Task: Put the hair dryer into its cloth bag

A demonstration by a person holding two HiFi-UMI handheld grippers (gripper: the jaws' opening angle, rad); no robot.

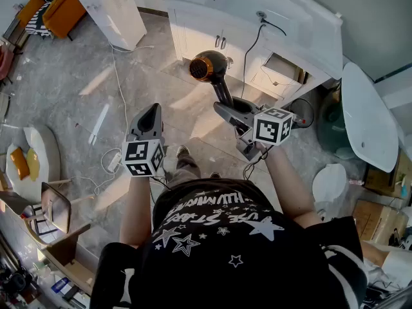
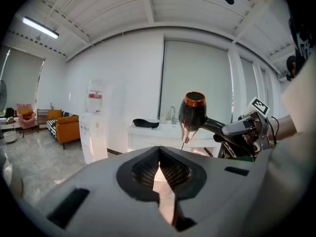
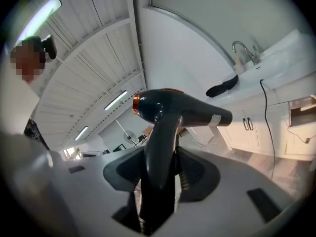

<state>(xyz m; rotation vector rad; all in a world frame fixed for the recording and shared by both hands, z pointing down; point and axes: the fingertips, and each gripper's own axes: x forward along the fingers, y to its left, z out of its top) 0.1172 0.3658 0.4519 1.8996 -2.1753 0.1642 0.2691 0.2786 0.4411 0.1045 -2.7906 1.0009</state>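
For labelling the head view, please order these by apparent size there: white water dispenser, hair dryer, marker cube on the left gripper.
1. white water dispenser.
2. hair dryer, not far behind; it is nearer the camera, so it looks large.
3. marker cube on the left gripper, clearly smallest.

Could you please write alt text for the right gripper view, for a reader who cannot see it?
The right gripper clamps the handle of a glossy black hair dryer with a copper ring, held in the air. Behind it stands a white sink cabinet with a chrome tap.
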